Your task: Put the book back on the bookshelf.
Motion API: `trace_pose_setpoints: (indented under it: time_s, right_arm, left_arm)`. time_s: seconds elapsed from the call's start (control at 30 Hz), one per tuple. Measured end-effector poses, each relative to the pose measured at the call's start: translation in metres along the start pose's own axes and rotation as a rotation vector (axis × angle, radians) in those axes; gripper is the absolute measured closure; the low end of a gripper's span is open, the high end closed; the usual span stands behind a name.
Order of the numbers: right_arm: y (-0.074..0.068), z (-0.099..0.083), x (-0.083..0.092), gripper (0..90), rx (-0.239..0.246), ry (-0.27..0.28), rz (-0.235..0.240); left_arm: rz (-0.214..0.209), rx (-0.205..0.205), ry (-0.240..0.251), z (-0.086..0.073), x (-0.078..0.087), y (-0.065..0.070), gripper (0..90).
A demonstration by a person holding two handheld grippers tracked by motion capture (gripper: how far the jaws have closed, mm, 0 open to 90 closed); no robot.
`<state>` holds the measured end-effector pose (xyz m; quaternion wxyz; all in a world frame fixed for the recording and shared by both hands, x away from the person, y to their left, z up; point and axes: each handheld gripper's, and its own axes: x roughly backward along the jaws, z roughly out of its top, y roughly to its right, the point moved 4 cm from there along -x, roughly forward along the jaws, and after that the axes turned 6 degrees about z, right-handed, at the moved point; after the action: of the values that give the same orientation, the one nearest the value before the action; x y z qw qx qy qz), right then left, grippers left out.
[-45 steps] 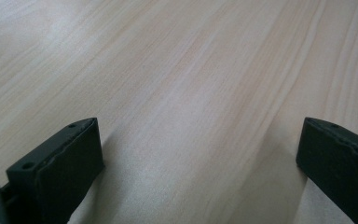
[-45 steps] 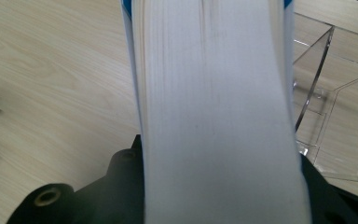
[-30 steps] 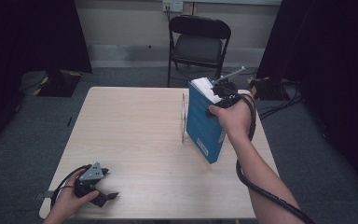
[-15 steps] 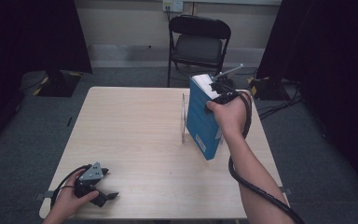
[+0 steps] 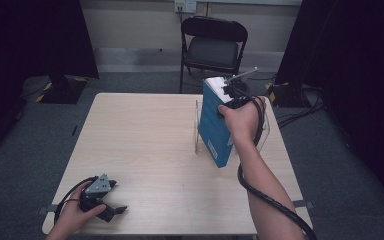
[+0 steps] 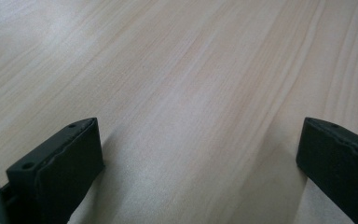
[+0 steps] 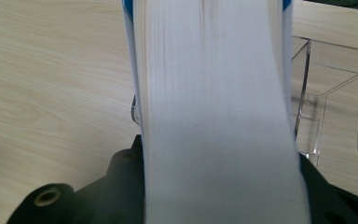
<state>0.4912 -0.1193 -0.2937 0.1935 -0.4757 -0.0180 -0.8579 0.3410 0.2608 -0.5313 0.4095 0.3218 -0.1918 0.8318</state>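
- Two handheld grippers we logged at one pale wooden table (image 5: 145,135), its top smooth, rectangular and marked with fine straight grain.
- Item: one thick book (image 5: 215,122), blue cover with a small white label low on its face; a broad white block of pages (image 7: 214,116) showed close in the right gripper view, matte and faintly lined.
- Item: one clear plastic stand (image 5: 198,125), thin flat panels with straight edges, set on the right half of the table; in the right gripper view its walls (image 7: 314,121) were glossy and see-through.
- Item: one black folding chair (image 5: 214,45) beyond the far edge of the table, padded seat, metal frame.
- Position: we noted the book upright and somewhat tilted, at the stand, its lower corner toward the near side; whether it touched the stand we could not tell.
- Right gripper (image 5: 232,97): we found it on the upper part of the book, jaws clamped across the thickness of the page block, which ran up between them, with the black cable looping down along the forearm.
- Left gripper (image 5: 111,210): we found it low over the near left corner of the table, well apart from the book, black jaws spread wide with bare wood between them, holding nothing.
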Motion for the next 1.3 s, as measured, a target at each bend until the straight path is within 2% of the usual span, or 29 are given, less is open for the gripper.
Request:
trace_pose_setpoints:
  time_s: [0.07, 0.13, 0.23, 0.4, 0.53, 0.6, 0.97, 1.13, 1.3]
  right_arm:
    - [-0.001, 0.001, -0.002, 61.9, 0.014, 0.002, -0.003]
    - [-0.002, 0.002, -0.003, 61.8, -0.001, -0.005, -0.009]
    - [-0.002, 0.004, -0.005, 61.9, 0.002, 0.013, -0.009]
    - [-0.002, 0.007, -0.007, 61.9, -0.010, 0.012, -0.012]
    - [-0.003, 0.008, -0.009, 61.9, 0.006, 0.028, -0.021]
    - [-0.003, 0.009, -0.010, 61.9, -0.011, 0.039, -0.020]
    - [-0.006, 0.011, -0.020, 61.9, -0.011, 0.051, -0.043]
    - [-0.005, 0.011, -0.025, 61.9, -0.033, 0.062, -0.056]
    - [-0.005, 0.012, -0.030, 61.8, -0.036, 0.072, -0.067]
  left_arm:
    - [-0.001, -0.001, 0.000, 0.000, 0.000, 0.000, 0.0]
    - [-0.001, 0.000, 0.001, 0.000, 0.000, 0.000, 0.0]
    - [-0.001, -0.001, 0.000, 0.000, 0.000, 0.000, 0.0]
    - [-0.001, -0.001, 0.001, 0.000, 0.000, 0.000, 0.0]
    - [-0.001, -0.001, 0.000, 0.000, 0.000, 0.000, 0.0]
    - [-0.001, -0.001, 0.000, 0.000, 0.000, 0.000, 0.0]
    - [-0.001, 0.000, 0.000, 0.000, 0.000, 0.000, 0.0]
    - [-0.001, -0.001, 0.000, 0.000, 0.000, 0.000, 0.0]
    - [-0.001, 0.000, 0.000, 0.000, 0.000, 0.000, 0.0]
